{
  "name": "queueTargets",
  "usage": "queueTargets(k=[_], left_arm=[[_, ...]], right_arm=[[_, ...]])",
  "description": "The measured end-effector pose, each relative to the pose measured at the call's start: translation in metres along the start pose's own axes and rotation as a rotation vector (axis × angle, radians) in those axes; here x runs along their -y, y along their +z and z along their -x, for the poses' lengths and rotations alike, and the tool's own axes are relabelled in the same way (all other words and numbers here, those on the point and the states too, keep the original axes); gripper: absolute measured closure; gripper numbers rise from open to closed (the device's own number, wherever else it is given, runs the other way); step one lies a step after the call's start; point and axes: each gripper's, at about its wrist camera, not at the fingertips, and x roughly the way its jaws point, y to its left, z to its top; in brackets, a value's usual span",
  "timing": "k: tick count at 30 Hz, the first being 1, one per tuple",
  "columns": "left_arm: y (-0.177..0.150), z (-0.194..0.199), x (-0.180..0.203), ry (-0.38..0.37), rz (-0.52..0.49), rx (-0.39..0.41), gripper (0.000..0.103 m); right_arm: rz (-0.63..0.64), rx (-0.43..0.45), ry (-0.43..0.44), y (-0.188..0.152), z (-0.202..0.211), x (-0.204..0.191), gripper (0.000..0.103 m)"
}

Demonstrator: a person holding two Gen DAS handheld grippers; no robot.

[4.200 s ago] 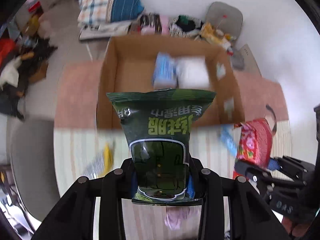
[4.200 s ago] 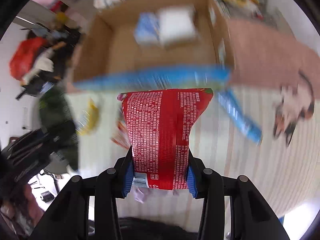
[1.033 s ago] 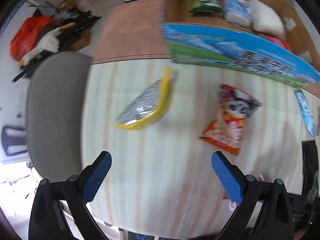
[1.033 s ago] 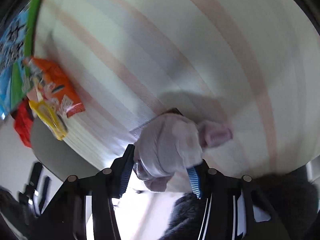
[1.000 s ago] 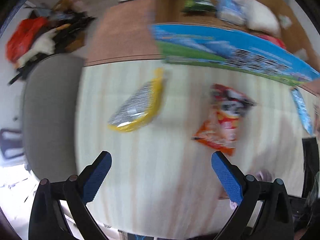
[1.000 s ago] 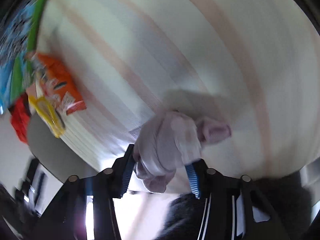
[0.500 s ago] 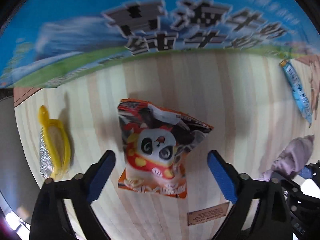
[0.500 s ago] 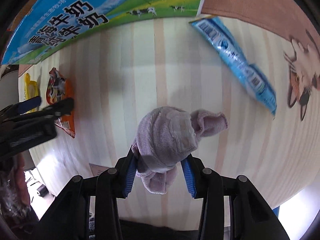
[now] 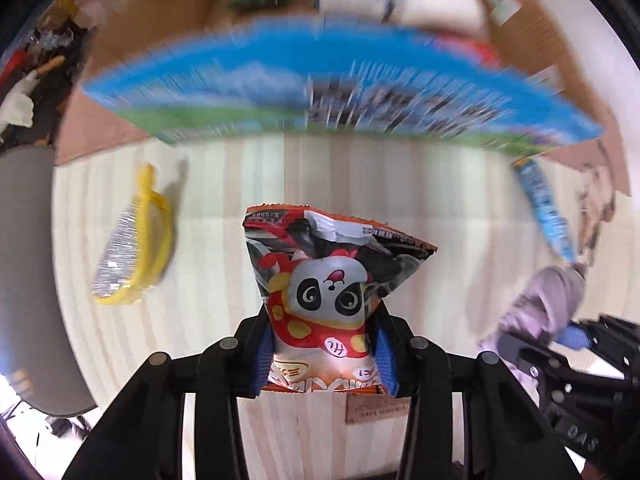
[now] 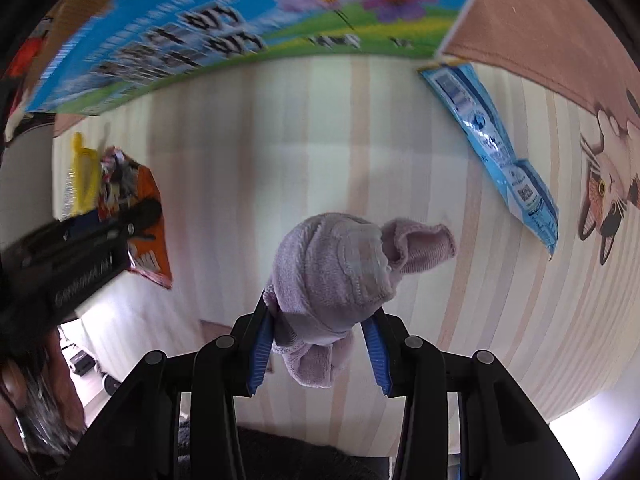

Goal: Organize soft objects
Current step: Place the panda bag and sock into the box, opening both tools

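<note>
left gripper [image 9: 325, 354] | was open, now clamps panda snack bag [image 9: 328, 288]

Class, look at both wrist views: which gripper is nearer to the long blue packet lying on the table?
Right. The right gripper, holding the lilac cloth, sits beside the blue packet; the left gripper, clamping the panda snack bag, is farther across the table.

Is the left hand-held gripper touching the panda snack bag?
Touching. The left wrist view shows the left hand-held gripper with its blue pads pressed against both sides of the panda snack bag, pinching its lower part.
</note>
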Motion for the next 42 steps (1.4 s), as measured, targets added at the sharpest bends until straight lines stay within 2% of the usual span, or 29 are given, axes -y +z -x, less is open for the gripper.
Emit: queueTargets(k=[6, 8, 11, 13, 16, 20, 24, 28, 32, 34, 35, 37, 38, 39, 41, 42], left_arm=[[0.014, 0.088, 0.000, -0.076, -0.008, 0.145, 0.064], [0.035, 0.115, 0.002, -0.107, -0.014, 0.177, 0.064], [0.067, 0.139, 0.009, -0.118, -0.023, 0.189, 0.064], [0.100, 0.143, 0.010, -0.095, -0.032, 0.185, 0.064], [0.137, 0.130, 0.008, -0.077, -0.020, 0.116, 0.064], [0.173, 0.094, -0.006, -0.088, 0.027, 0.003, 0.064], [0.192, 0.048, -0.008, -0.076, 0.034, -0.098, 0.064], [0.197, 0.006, -0.012, -0.103, 0.055, -0.198, 0.064], [0.198, -0.014, -0.010, -0.102, 0.041, -0.258, 0.062], [0.198, -0.019, -0.013, -0.123, 0.067, -0.285, 0.062], [0.197, -0.021, -0.014, -0.146, 0.081, -0.299, 0.061], [0.197, -0.017, -0.013, -0.144, 0.063, -0.296, 0.060], [0.197, -0.015, -0.012, -0.137, 0.054, -0.288, 0.054], [0.197, -0.009, -0.012, -0.136, 0.053, -0.270, 0.047], [0.197, 0.005, -0.013, -0.131, 0.054, -0.226, 0.034], [0.196, 0.012, -0.014, -0.128, 0.055, -0.205, 0.030]], right_arm=[[0.064, 0.098, 0.080, 0.004, 0.079, -0.015, 0.059], [0.083, 0.130, 0.099, 0.013, 0.107, -0.020, 0.059], [0.106, 0.193, 0.101, 0.037, 0.153, -0.032, 0.060], [0.109, 0.230, 0.079, 0.058, 0.171, -0.041, 0.059], [0.105, 0.249, 0.066, 0.094, 0.187, -0.050, 0.059], [0.086, 0.196, 0.073, 0.137, 0.174, -0.060, 0.059], [0.063, 0.127, 0.042, 0.170, 0.134, -0.063, 0.059], [0.044, 0.052, 0.051, 0.179, 0.086, -0.060, 0.059], [0.043, 0.000, 0.048, 0.190, 0.057, -0.059, 0.059], [0.057, -0.014, 0.015, 0.193, 0.048, -0.060, 0.059], [0.065, -0.022, -0.001, 0.195, 0.046, -0.061, 0.055], [0.061, -0.026, -0.007, 0.197, 0.046, -0.060, 0.036], [0.064, -0.020, -0.001, 0.199, 0.047, -0.058, 0.021], [0.068, -0.015, -0.005, 0.199, 0.051, -0.058, 0.016], [0.058, -0.002, -0.004, 0.199, 0.060, -0.054, 0.016], [0.056, 0.005, -0.008, 0.198, 0.065, -0.053, 0.016]])
